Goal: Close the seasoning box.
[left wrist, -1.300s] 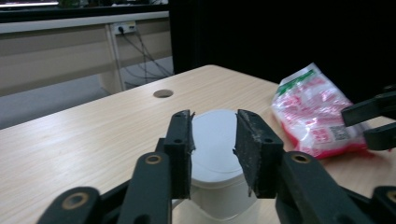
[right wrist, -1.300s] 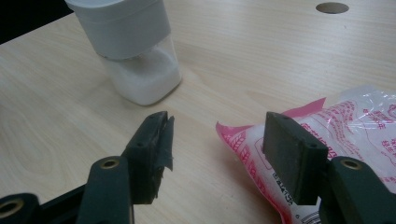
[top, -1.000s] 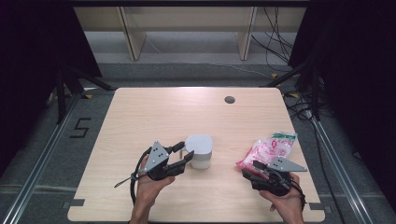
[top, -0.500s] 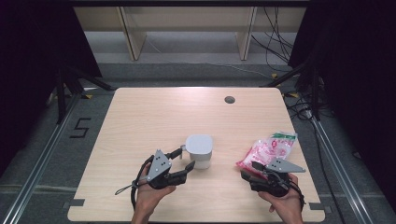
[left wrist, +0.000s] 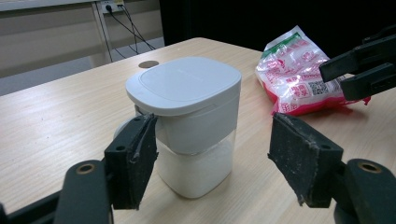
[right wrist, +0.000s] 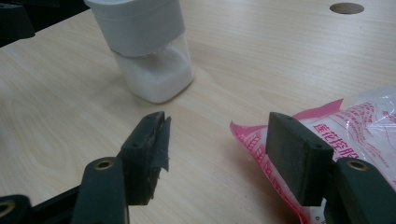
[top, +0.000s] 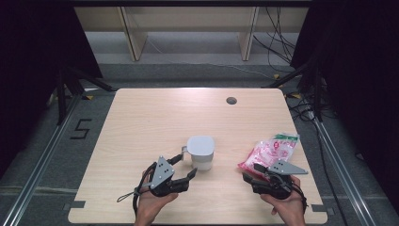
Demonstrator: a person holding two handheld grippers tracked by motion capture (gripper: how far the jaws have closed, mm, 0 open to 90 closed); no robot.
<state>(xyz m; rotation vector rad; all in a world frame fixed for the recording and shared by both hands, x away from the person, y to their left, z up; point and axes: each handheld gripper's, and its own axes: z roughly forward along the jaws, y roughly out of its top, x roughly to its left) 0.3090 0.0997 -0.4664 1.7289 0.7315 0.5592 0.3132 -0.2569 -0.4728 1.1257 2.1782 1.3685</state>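
A white lidded container [top: 201,151] with white powder in its clear lower half stands upright on the table's near middle. My left gripper [top: 187,163] is open just to its near left. In the left gripper view the container [left wrist: 187,93] stands ahead of the spread jaws of this gripper [left wrist: 212,149], offset toward the left one. A pink and white printed bag [top: 270,151] lies flat to the right. My right gripper [top: 251,172] is open at the bag's near left corner. In the right gripper view that corner of the bag [right wrist: 355,130] lies by the right jaw of the gripper [right wrist: 215,149].
The wooden table [top: 155,122] has a round cable hole [top: 231,100] near its far edge. Bare tabletop stretches behind and to the left of the container. Cables and shelf legs are on the floor beyond the table.
My left gripper has drawn back from the container toward the near edge. The right gripper, the container and the bag have stayed put.
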